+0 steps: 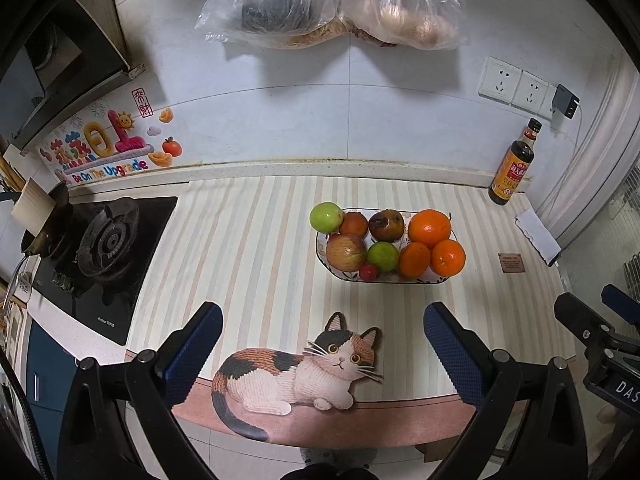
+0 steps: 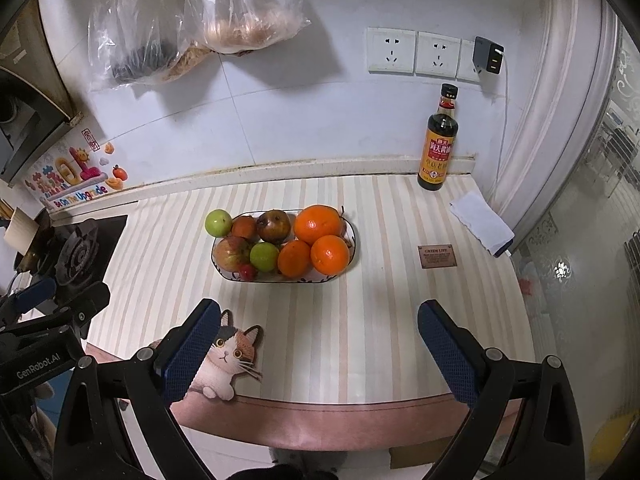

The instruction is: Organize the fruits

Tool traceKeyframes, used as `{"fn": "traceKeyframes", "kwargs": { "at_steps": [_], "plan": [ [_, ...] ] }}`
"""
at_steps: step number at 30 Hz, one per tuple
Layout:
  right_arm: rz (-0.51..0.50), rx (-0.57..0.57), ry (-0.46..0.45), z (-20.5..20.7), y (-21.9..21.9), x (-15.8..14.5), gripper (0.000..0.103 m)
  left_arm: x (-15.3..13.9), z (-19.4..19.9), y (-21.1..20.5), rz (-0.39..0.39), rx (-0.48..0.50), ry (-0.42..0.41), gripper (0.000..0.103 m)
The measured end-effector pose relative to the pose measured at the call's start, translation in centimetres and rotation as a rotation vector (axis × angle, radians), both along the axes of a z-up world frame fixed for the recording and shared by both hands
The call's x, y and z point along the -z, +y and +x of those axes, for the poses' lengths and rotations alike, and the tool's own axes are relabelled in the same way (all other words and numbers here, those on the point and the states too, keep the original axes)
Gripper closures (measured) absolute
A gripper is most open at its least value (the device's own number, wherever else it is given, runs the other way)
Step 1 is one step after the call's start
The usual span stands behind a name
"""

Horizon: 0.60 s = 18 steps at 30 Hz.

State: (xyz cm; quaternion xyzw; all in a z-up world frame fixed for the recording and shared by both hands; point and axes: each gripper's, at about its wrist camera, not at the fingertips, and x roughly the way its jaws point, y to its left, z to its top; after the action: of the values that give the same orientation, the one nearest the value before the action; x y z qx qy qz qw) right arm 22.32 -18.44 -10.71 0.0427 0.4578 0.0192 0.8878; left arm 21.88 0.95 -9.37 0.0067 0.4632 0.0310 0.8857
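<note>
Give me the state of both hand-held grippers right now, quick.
Left hand-held gripper: open, holding nothing, above the cat mat.
Right hand-held gripper: open, holding nothing, short of the fruit bowl.

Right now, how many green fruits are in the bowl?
2. One green fruit sits on the bowl's back left rim; the other green fruit is at front centre, beside the red apple. More may hide underneath.

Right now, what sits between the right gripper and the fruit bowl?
Nothing: in the right wrist view only bare striped mat lies between the open right gripper and the fruit bowl. The printed cat sits off left.
</note>
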Motion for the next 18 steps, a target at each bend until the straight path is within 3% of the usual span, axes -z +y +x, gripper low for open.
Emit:
{"fn": "traceKeyframes", "kwargs": {
  "at_steps": [18],
  "plan": [
    [0.000, -0.007, 0.010, -0.03, -0.03, 0.32, 0.002, 0.48, -0.64, -0.54, 0.001, 0.001, 0.001, 0.000]
  ]
}}
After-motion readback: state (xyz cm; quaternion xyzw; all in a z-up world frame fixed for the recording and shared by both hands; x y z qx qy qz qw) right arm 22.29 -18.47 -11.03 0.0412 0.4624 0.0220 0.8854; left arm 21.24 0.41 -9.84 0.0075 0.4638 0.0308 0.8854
